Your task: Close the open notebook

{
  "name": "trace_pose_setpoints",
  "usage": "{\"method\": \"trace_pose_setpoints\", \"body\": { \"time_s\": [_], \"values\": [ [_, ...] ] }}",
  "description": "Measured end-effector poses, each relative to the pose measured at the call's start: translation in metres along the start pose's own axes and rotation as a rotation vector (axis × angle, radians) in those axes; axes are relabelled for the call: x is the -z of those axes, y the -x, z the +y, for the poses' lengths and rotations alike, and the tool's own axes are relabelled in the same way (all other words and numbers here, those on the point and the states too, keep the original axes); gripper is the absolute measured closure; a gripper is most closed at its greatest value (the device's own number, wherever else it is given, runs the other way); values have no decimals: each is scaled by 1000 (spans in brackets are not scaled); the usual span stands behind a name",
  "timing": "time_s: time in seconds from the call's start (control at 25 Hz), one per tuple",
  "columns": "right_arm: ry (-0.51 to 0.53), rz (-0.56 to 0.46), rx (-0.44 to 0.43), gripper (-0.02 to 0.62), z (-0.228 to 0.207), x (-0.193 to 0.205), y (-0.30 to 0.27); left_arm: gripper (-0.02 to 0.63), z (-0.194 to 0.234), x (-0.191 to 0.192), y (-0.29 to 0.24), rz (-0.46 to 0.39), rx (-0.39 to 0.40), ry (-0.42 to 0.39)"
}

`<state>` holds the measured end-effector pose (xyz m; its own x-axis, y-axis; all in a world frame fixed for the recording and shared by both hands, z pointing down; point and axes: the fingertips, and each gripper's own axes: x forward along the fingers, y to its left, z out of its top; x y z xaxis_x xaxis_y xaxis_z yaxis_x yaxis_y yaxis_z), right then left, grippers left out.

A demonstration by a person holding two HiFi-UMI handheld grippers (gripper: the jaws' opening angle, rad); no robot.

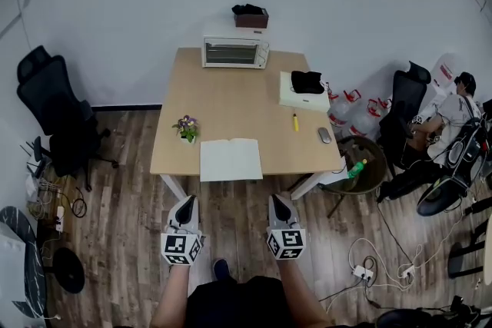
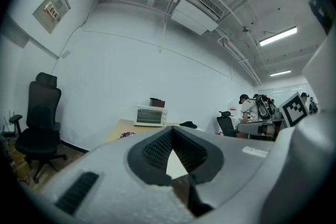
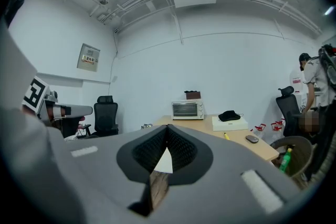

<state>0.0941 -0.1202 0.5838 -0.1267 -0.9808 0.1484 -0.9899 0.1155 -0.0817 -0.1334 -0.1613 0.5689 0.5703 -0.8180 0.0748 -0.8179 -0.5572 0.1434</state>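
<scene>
The open notebook (image 1: 231,160) lies flat with white pages up at the near edge of the wooden table (image 1: 231,100). Both grippers hover over the floor short of that edge and point toward the table. My left gripper (image 1: 184,205) is below the notebook's left part, and my right gripper (image 1: 280,203) is below and right of it. Each has its tips together and holds nothing. In the left gripper view the left gripper (image 2: 172,132) frames a sliver of white notebook (image 2: 176,163). In the right gripper view the right gripper (image 3: 167,129) frames the same notebook (image 3: 164,161).
On the table stand a toaster oven (image 1: 235,51), a small potted plant (image 1: 186,127), a white box with a black item (image 1: 304,91), a yellow marker (image 1: 294,121) and a mouse (image 1: 324,135). Black chair (image 1: 58,115) at left, bin (image 1: 363,163) and seated person (image 1: 450,119) at right, cables on the floor.
</scene>
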Motion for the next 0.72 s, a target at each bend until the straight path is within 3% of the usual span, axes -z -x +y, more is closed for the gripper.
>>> {"method": "trace_pose_setpoints", "body": {
  "time_s": [0.44,0.72],
  "values": [
    [-12,34,-1,586,-18,2,-39,611,10,8,-47,29,12,30],
    [-26,49,-38,586,-43,6,-80,611,18,4,-81,22,-31,23]
  ]
}}
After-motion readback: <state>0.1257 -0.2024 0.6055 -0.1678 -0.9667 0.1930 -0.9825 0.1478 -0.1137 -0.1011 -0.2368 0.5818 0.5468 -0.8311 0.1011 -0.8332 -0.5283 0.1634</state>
